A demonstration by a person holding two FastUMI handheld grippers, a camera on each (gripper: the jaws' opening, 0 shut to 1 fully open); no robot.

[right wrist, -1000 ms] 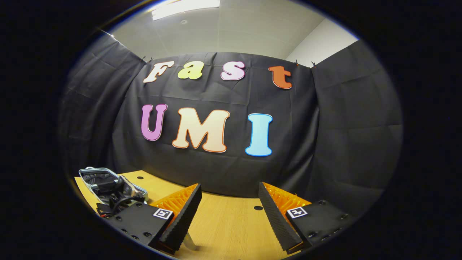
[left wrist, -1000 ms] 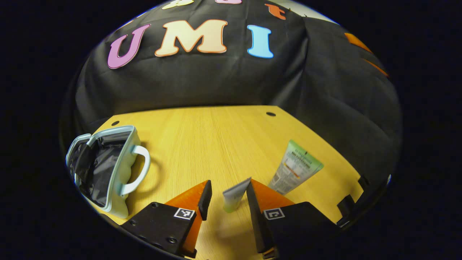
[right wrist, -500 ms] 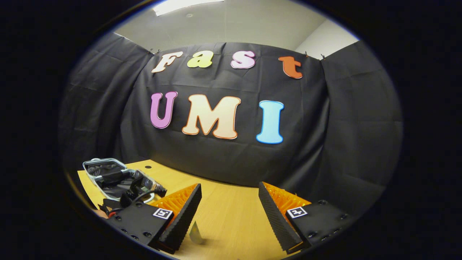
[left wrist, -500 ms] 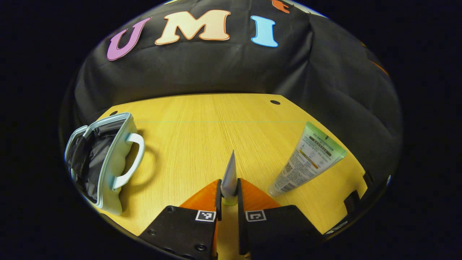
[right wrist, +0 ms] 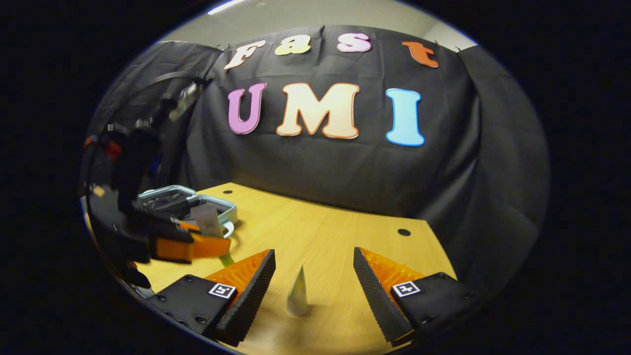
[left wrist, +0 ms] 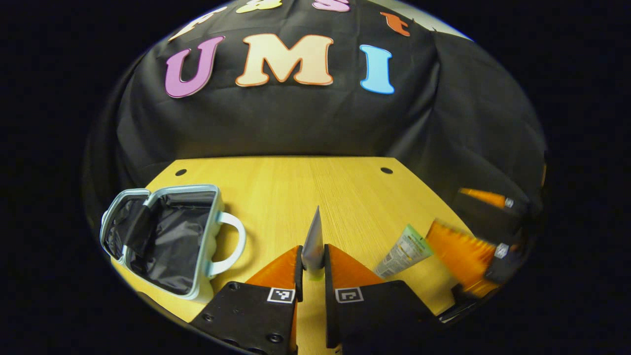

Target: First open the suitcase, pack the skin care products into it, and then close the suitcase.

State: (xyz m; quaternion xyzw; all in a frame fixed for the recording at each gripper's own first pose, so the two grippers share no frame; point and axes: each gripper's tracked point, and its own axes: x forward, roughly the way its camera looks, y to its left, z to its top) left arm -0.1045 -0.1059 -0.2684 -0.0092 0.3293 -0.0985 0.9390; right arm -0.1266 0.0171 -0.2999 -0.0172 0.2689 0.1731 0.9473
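Suitcase (left wrist: 167,236): small pale case lying open at the left of the table (left wrist: 305,187), dark lining exposed, handle toward the table's centre; no product is visible inside. Opening step judged done. In the right gripper view it sits behind the left gripper.
Table: wooden top carrying the case and one tube.
Left gripper (left wrist: 312,266): jaws closed on the grey tube, both fingers pressing its lower end; held off the table and well apart from the case. Seen from the right gripper view (right wrist: 197,244) as blurred, near the case.
Right gripper (right wrist: 313,291): jaws wide apart, nothing held, one finger on each side of the green tube without touching it. In the left gripper view (left wrist: 468,251) it appears blurred at the right edge.
Green tube (left wrist: 404,250): lying on the table at the right, between the right gripper's fingers (right wrist: 249,293); not yet grasped.
Grey tube (left wrist: 313,241): upright, crimped end up, clamped in the left gripper.
Progress: case open; one product lifted, one awaiting a grasp.
Remaining: place both tubes in the case, then close the lid.
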